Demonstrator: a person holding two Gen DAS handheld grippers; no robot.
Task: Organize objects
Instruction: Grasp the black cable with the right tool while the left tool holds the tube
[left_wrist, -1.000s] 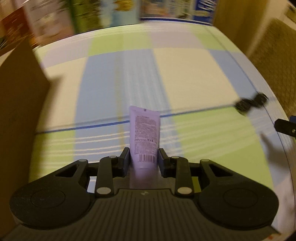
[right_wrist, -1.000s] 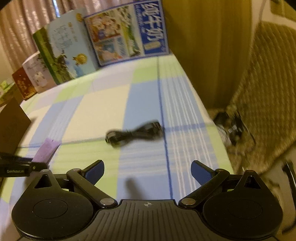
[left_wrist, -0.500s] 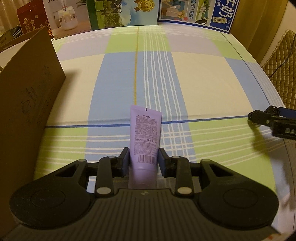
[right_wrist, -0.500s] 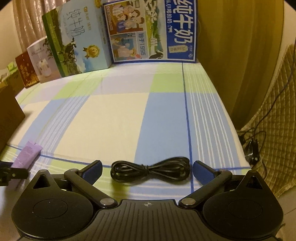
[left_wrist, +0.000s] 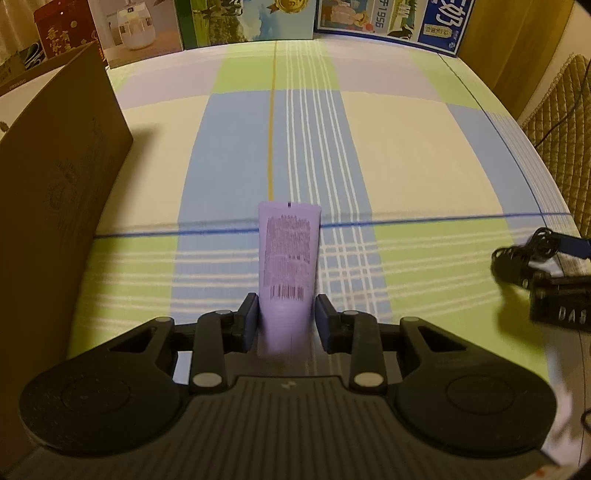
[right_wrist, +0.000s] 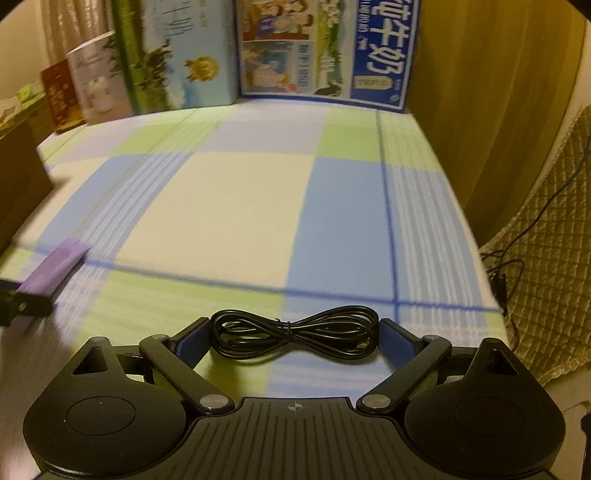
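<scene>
My right gripper (right_wrist: 295, 338) has just been closing, jaws apart around the limp, light black tied cable bundle (right_wrist: 295, 334) on the near checked cloth; I would pinch its middle knot. My left gripper (left_wrist: 284, 319) clamps the soft lilac plastic tube (left_wrist: 288, 258).

Ahead of me the checked tablecloth (left_wrist: 406, 155) lies bare across its middle. A cardboard box wall (left_wrist: 55, 206) blocks my left side, printed cartons (right_wrist: 317, 51) line the far edge, and a curtain (right_wrist: 491, 110) closes off the right.
</scene>
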